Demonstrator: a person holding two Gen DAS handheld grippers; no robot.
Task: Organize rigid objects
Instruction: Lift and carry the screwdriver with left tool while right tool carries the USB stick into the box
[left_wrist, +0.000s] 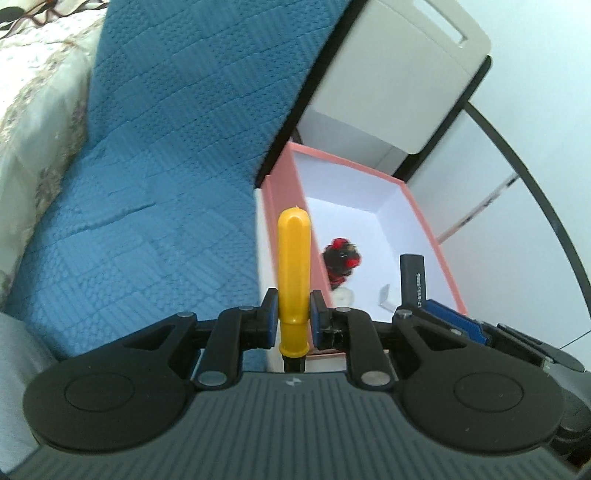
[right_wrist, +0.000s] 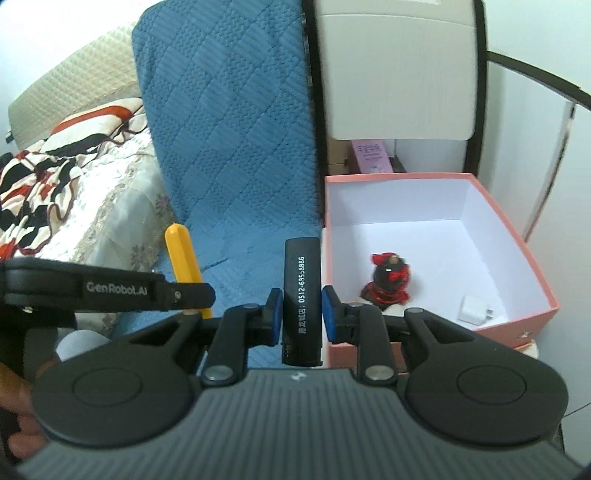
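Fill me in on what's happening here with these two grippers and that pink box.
A person is tidying small items into the pink box. The left gripper has its jaws shut on a yellow handle, and the right gripper has its jaws shut on a black stick with printed digits. Both are held near the box, not yet inside. A red-and-black figurine and a white charger already lie in it.

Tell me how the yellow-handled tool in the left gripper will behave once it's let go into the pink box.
The yellow handle looks like smooth, rounded hard plastic, so it is probably stiff and may roll when the left gripper releases it. Its glossy surface suggests it could slip between the pads. The pink box has tall walls, so it should stay contained.
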